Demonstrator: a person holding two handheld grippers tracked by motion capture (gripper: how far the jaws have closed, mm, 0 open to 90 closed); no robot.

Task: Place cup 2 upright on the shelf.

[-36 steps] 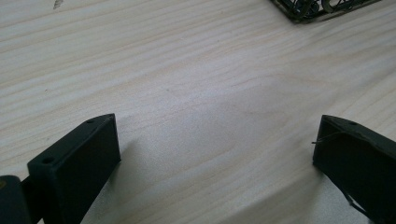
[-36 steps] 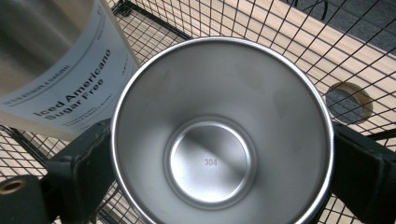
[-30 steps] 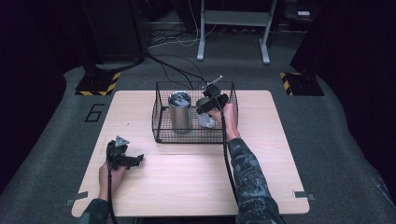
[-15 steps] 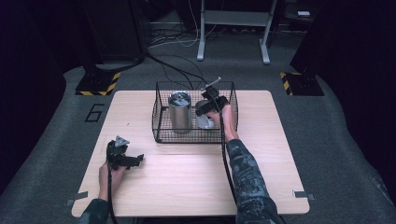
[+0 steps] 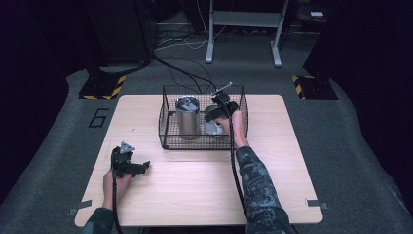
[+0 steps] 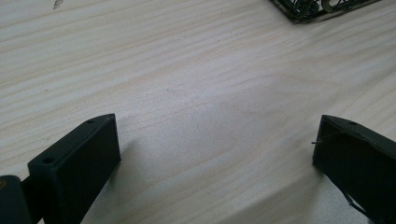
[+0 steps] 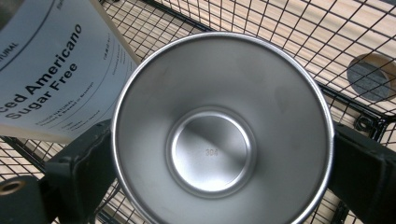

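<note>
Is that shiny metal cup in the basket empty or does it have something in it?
Empty. The right gripper view looks straight into the steel cup, and its bare bottom, stamped 304, holds nothing.

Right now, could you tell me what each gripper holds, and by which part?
The right gripper clasps the steel cup across its outer wall below the rim; the left gripper is empty.

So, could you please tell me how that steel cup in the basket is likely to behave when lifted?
The steel cup looks rigid, and empty, so probably light. Its polished, tapering wall may slip between the right tongs flanking it. The can stands close beside, so it might get nudged.
</note>
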